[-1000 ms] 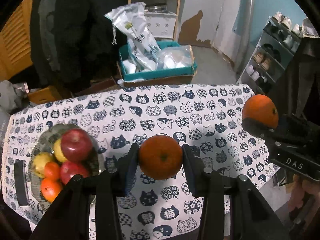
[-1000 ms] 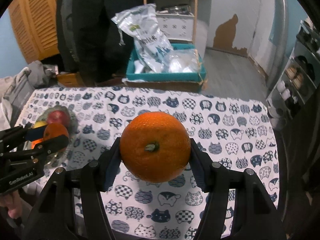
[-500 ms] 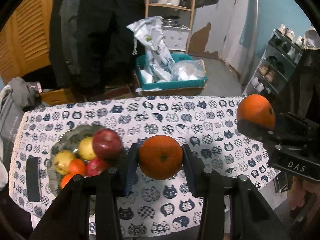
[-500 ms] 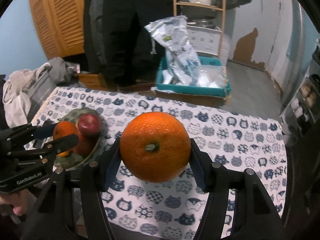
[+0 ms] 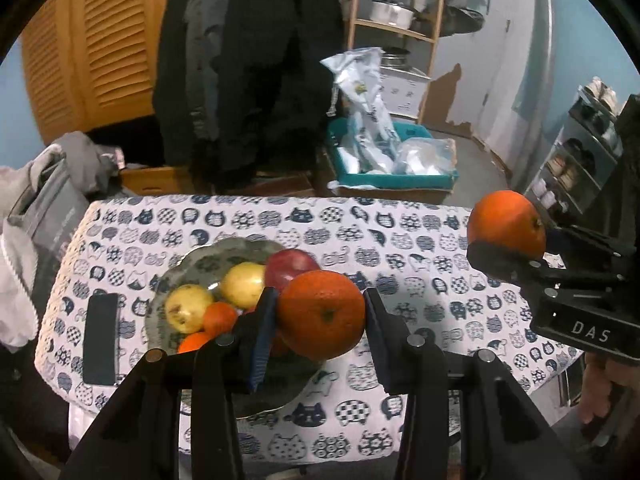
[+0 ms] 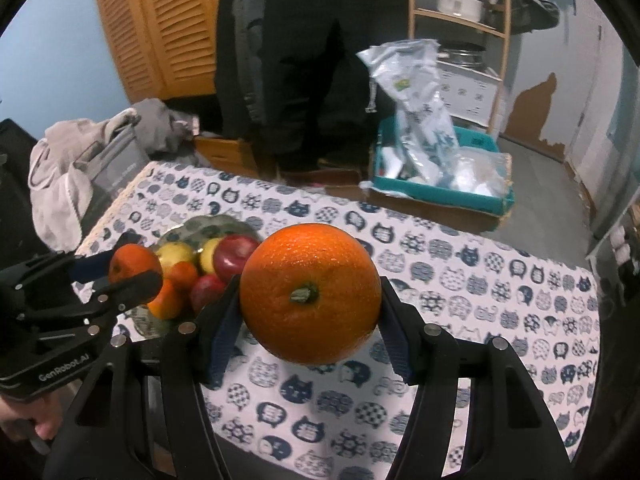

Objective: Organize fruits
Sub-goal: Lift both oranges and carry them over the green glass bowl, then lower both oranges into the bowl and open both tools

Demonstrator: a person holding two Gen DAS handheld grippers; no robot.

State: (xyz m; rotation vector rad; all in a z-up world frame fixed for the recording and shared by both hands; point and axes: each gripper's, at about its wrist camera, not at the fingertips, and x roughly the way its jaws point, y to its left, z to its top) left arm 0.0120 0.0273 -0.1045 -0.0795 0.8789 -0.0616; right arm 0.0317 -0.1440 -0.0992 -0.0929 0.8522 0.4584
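Observation:
My left gripper (image 5: 320, 322) is shut on a small orange (image 5: 322, 314) and holds it above the near right part of a grey-green plate (image 5: 224, 252). The plate holds a red apple (image 5: 290, 266), two yellow fruits (image 5: 242, 284) and small oranges (image 5: 218, 318). My right gripper (image 6: 310, 300) is shut on a large orange (image 6: 310, 296), held above the table's middle. In the left wrist view the right gripper (image 5: 508, 240) with its orange (image 5: 506, 224) is at the right. In the right wrist view the left gripper (image 6: 134, 270) is over the plate (image 6: 208, 226).
The table has a cat-print cloth (image 5: 400, 240). A dark phone (image 5: 100, 338) lies left of the plate. Behind the table stand a teal box with bags (image 5: 384, 160), a wooden shelf (image 5: 400, 20), hanging dark coats (image 5: 248, 60) and a grey bag (image 5: 44, 216) at the left.
Both grippers have moved left with their oranges. The left gripper's orange is now over the plate's edge. The view has tilted up, showing more of the room.

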